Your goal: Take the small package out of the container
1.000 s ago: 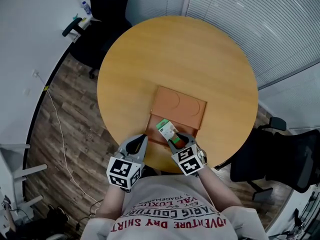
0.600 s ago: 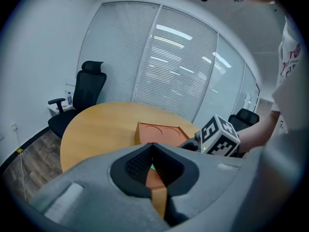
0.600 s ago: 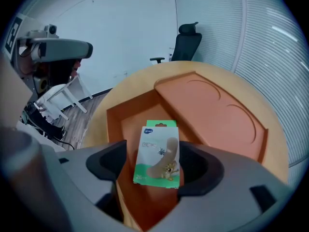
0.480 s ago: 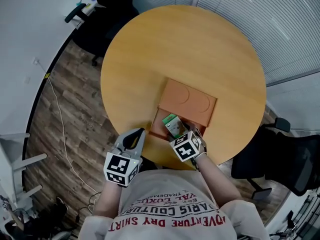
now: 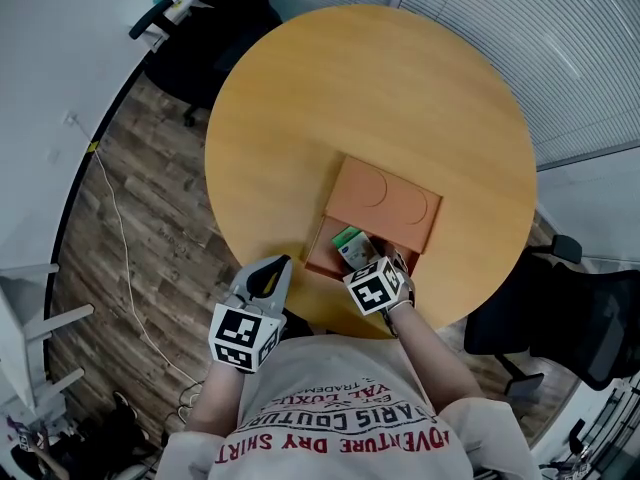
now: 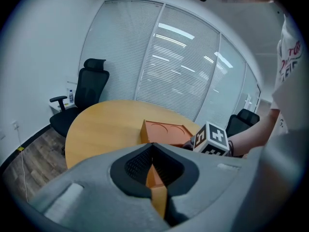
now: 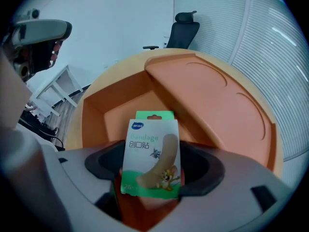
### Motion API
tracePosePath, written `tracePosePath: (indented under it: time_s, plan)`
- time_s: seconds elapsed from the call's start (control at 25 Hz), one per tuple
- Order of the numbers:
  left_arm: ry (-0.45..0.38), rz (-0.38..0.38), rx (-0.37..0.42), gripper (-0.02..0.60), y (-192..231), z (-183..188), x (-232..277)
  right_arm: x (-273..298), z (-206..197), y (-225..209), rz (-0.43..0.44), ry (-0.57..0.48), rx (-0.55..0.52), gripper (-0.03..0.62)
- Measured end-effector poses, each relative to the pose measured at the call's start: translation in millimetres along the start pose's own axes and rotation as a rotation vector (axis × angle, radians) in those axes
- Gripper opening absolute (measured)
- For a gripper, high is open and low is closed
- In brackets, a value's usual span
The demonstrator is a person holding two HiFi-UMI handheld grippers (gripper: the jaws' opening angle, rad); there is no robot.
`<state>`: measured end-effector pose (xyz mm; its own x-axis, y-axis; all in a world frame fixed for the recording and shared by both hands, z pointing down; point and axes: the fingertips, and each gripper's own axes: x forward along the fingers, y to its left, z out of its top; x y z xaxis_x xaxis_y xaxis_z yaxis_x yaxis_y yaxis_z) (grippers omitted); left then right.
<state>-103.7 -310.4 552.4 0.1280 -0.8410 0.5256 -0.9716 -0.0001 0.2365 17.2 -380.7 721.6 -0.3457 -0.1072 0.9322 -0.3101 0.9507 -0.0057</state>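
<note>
A round wooden surface fills the middle of the head view. An orange container sits close to the surface's near edge, towards the person's right. Its lid, pressed with two round dents, is on the far side, and an open compartment faces the person.

The left claw hangs over the near edge of the surface, just left of the container and apart from it. It points gently downward with its jaws together and nothing between them. The right claw tips steeply down into the open compartment. Its jaws have just been opening and stand wide, with the small package between them but not squeezed.

The package sits inside the container's open compartment, by its near wall. Its white and green front reads "Bandage" over a line of Chinese characters, with a drawn plaster and a cartoon cat and mouse below. The blue logo at the top corner is too small to read.
</note>
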Motion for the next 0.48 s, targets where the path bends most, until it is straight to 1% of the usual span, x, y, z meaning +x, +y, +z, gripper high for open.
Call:
tracePosePath:
  time_s: [0.12, 0.32, 0.48]
  plan:
    - [-0.018, 0.019, 0.006, 0.011, 11.6, 8.5, -3.3, -0.2, 1.0, -0.9, 0.003, -0.024, 0.002, 0.367]
    - [-0.042, 0.035, 0.008, 0.011, 20.9, 13.5, -12.5, -0.5, -0.8, 2.2, 0.007, -0.022, -0.015, 0.359]
    - [-0.046, 0.023, 0.016, 0.011, 20.5, 14.6, -14.7, -5.1, -1.5, 3.1, 0.031, -0.009, -0.058, 0.356]
